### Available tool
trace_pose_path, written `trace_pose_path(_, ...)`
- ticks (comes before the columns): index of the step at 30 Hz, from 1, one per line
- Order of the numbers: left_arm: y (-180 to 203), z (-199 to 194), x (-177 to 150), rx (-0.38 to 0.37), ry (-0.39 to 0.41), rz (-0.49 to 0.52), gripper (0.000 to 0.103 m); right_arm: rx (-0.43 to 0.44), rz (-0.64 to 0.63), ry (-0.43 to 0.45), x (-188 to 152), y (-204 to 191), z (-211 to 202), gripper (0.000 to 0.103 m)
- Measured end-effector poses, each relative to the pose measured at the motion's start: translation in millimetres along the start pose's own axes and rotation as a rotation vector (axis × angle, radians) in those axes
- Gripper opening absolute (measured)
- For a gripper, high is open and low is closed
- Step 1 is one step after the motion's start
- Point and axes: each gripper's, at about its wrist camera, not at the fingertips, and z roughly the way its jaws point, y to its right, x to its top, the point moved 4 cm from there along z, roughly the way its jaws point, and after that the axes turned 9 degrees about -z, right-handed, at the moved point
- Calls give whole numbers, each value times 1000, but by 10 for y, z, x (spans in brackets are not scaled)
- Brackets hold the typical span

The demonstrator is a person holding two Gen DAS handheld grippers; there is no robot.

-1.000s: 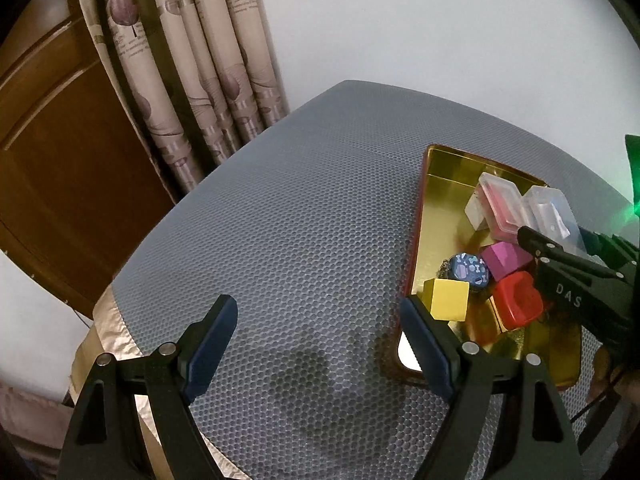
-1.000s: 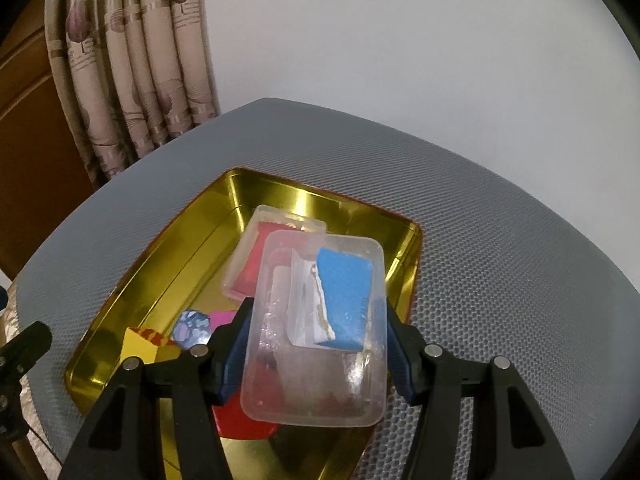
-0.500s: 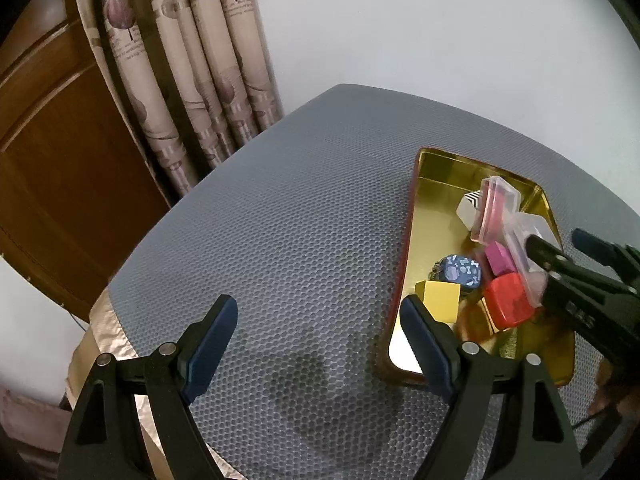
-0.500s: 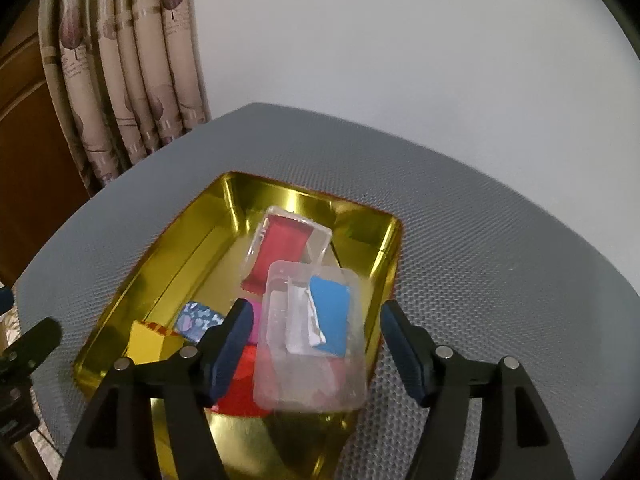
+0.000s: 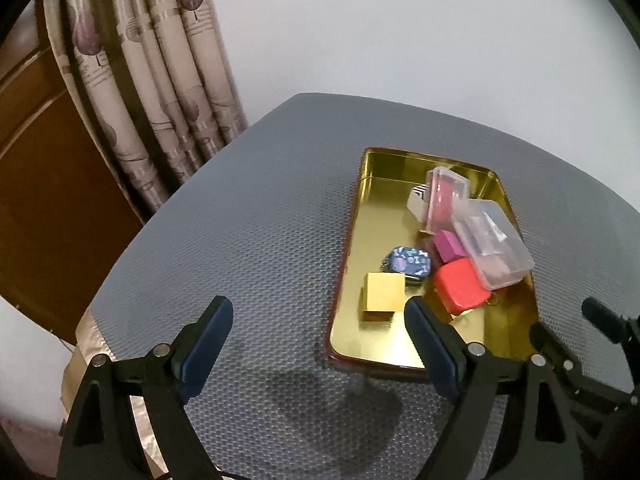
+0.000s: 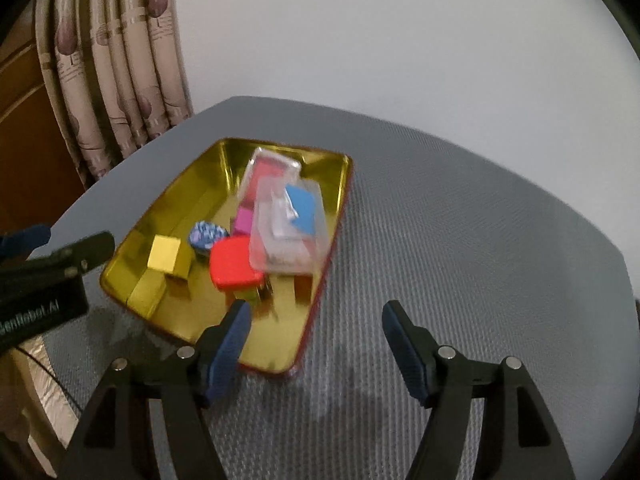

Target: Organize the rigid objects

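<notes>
Clear plastic box (image 6: 286, 232): released since 1 s ago, now in gold tray (image 6: 168, 200), prob. leaning on red case (image 6: 232, 262). Right gripper (image 6: 314, 334) withdrawn, fingers wide, empty. Left gripper (image 5: 316, 332) wide, empty. Placement done.

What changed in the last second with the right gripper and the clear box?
The right gripper let go of the clear box, which now rests in the gold tray on the red case; the gripper pulled back, open and empty. The left gripper stayed open, and the yellow block stayed put.
</notes>
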Motion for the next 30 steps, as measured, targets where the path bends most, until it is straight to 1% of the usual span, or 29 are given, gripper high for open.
trace_pose_path(2, 16, -14, -6, -2, 2, 4, 86, -4, 14, -18, -39, 31, 21, 70)
trace_pose_path(5, 37, -3, -16, -6, -6, 9, 86, 5, 25, -15, -46, 39, 1, 70)
trace_pose_path(16, 87, 10, -42, -2, -8, 32, 87, 20, -23, -23, -78, -93, -9, 70)
trace_pose_path(30, 94, 10, -52, -12, -12, 29, 87, 43, -43, -33, -96, -169, 14, 70)
